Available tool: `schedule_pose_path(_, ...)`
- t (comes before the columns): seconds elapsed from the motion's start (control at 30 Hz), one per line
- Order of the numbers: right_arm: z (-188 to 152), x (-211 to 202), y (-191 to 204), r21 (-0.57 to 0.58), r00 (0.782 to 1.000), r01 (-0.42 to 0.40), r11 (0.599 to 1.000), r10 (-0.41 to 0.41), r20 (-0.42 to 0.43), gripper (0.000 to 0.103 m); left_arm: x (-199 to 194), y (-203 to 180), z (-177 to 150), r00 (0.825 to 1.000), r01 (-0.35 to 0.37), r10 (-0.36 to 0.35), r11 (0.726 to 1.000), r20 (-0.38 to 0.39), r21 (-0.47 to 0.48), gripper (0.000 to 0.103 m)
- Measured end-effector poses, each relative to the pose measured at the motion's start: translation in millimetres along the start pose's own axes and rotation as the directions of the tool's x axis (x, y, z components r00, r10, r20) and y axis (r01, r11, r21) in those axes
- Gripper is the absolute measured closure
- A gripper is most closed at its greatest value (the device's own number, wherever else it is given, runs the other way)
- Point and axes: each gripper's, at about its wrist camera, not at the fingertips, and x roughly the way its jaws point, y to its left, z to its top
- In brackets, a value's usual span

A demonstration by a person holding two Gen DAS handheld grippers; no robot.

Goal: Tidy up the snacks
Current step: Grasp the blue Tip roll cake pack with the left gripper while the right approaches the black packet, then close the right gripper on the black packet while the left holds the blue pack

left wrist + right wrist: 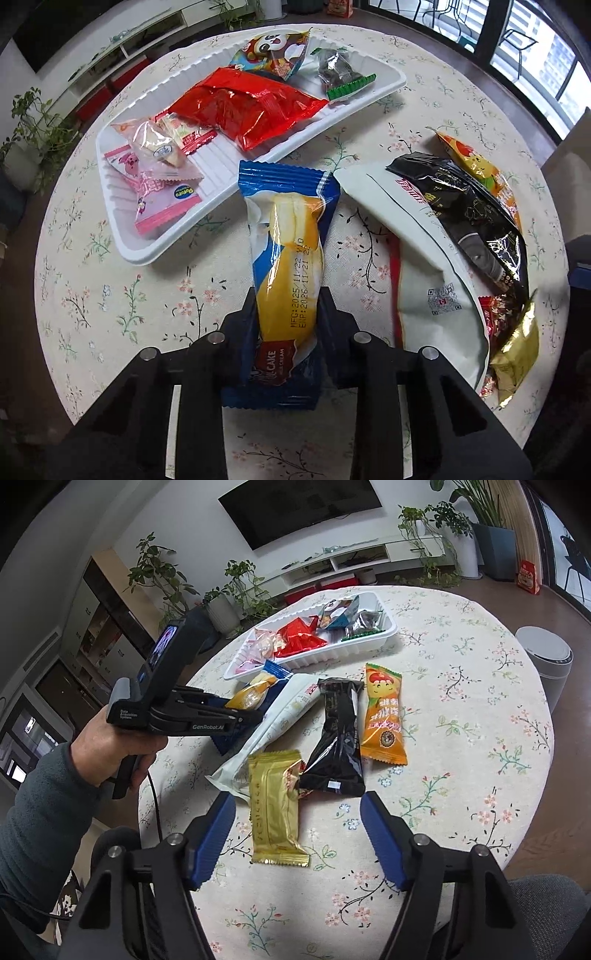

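My left gripper (290, 306) is shut on a blue and yellow cake packet (291, 236), held by its near half, with the far end reaching toward the white tray (136, 258). The tray holds a red packet (251, 107), pink packets (159, 184), a panda packet (273, 51) and a dark sweet (340, 74). On the cloth to the right lie a long white packet (280, 716), a black packet (338, 738), an orange packet (384, 716) and a gold packet (273, 812). My right gripper (297, 801) is open just above the gold packet, not touching it.
A round table with a floral cloth (461, 738) carries everything. A person's hand and sleeve (110, 746) hold the left gripper (255, 716) at the table's left. A white bin (546, 657) stands on the floor beyond the right edge. Potted plants line the far wall.
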Motion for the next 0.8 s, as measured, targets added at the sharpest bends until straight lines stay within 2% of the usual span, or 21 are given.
schedule_pose_path(0.1, 6.5, -4.0, -3.2, -0.007, 1.0, 0.021, 1.0, -0.021, 0.018, 0.031, -5.3, 4.8, -7.5, 1.0, 0.026, -0.026, 0.999, 0.012, -0.024, 0.076)
schedule_pose_path(0.3, 30.6, -2.7, -9.2, -0.058, 0.996, 0.082, 0.995, -0.08, 0.038, 0.041, -25.3, 19.4, -49.4, 0.994, 0.083, -0.074, 0.99, 0.084, -0.117, 0.077)
schedule_pose_path(0.43, 48.7, 11.5, -10.5, -0.078, 0.997, 0.072, 0.994, -0.071, 0.01, 0.049, -42.8, 17.3, -78.6, 0.983, 0.123, -0.094, 0.975, 0.155, -0.186, 0.077)
schedule_pose_path(0.57, 60.2, 38.2, -2.7, -0.127, 0.995, 0.076, 0.989, -0.084, -0.061, 0.054, -57.2, 18.7, -100.9, 0.97, 0.163, -0.111, 0.957, 0.216, -0.24, 0.077)
schedule_pose_path(0.67, 64.1, 57.2, -1.3, -0.145, 0.988, 0.101, 0.984, -0.116, -0.106, 0.057, -55.1, 11.3, -107.6, 0.972, 0.162, -0.113, 0.956, 0.204, -0.243, 0.077)
schedule_pose_path(0.8, 66.7, 64.6, -2.0, -0.14, 0.984, 0.113, 0.984, -0.131, -0.122, 0.057, -53.4, 11.7, -103.5, 0.977, 0.148, -0.103, 0.959, 0.189, -0.241, 0.077)
